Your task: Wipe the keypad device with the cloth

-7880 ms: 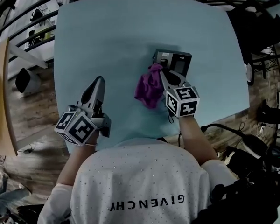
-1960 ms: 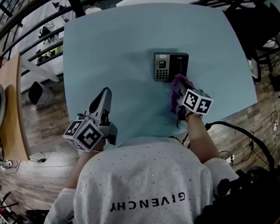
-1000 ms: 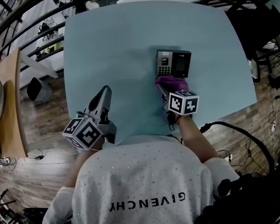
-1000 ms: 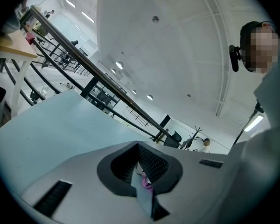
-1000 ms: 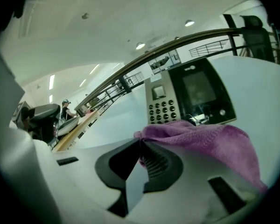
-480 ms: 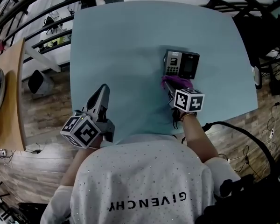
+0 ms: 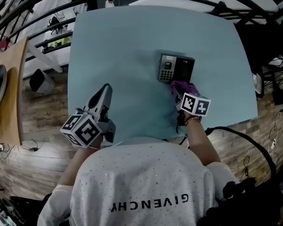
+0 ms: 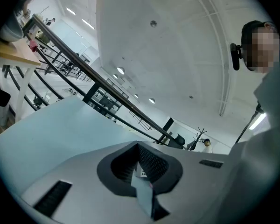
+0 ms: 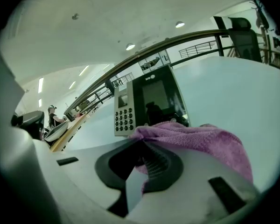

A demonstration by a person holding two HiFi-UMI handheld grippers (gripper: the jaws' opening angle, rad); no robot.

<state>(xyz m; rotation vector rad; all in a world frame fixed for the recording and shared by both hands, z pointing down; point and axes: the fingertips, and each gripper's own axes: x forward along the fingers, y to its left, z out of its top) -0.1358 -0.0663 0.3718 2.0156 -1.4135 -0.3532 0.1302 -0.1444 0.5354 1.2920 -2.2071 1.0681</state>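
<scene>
Purple cloth (image 7: 184, 86) is bunching between the clenched jaws of your right gripper (image 7: 180, 93). You are gripping it so that a loose fold is leading ahead of the tips, which lets the fabric rather than the hard jaws meet the keypad device (image 7: 176, 68). The fold is sitting right at the device's near edge, toward its right end. I cannot tell whether it is touching.

Your left gripper (image 7: 104, 89) is resting at the near left of the table (image 7: 122, 36), well apart from the device. Its jaws are closed together on nothing, so I judge it is simply waiting out of the way.

The device is lying right of the table's middle, face turned up. Its long axis is running left to right, with the right end skewed slightly nearer to you. The keys are occupying its left part and the dark screen its right part. You are approaching the long near side square on, so a sideways sweep along that axis looks like the natural stroke.
</scene>
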